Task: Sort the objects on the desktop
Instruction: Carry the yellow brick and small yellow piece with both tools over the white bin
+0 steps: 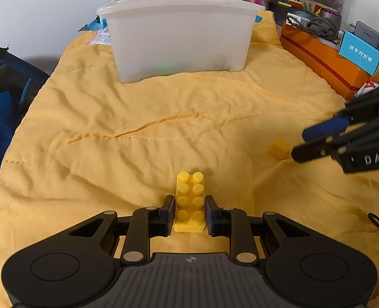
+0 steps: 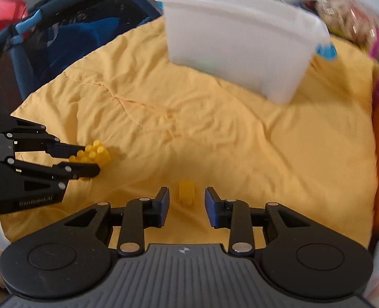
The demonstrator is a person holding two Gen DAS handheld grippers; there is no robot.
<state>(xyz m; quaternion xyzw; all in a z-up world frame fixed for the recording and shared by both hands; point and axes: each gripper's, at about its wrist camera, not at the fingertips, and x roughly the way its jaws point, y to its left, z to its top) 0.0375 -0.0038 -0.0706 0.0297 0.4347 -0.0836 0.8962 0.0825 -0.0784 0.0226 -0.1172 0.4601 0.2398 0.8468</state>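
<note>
Left gripper (image 1: pixel 189 211), low centre of the left wrist view, clenched on a yellow studded building brick (image 1: pixel 189 201), pads pressed to both long sides, brick lying on the yellow quilt (image 1: pixel 143 128) with its far end poking out beyond the fingertips. Right gripper (image 2: pixel 187 202), low centre of the right wrist view, released, jaws apart with clear gaps either side of a small yellow block (image 2: pixel 185 192) resting on the quilt between them, untouched. Same gripper visible at the right edge of the left wrist view, small block just left of its fingertips. Further up, a white translucent plastic bin (image 1: pixel 179 41) standing on the quilt at upper centre, well apart from both bricks. Right of the bin, an orange box (image 1: pixel 322 59) along the quilt's edge, a light blue carton (image 1: pixel 360 52) on top. Behind, blurred clutter of toys and bags. At far left, a dark blue mesh chair (image 1: pixel 2 82).
</note>
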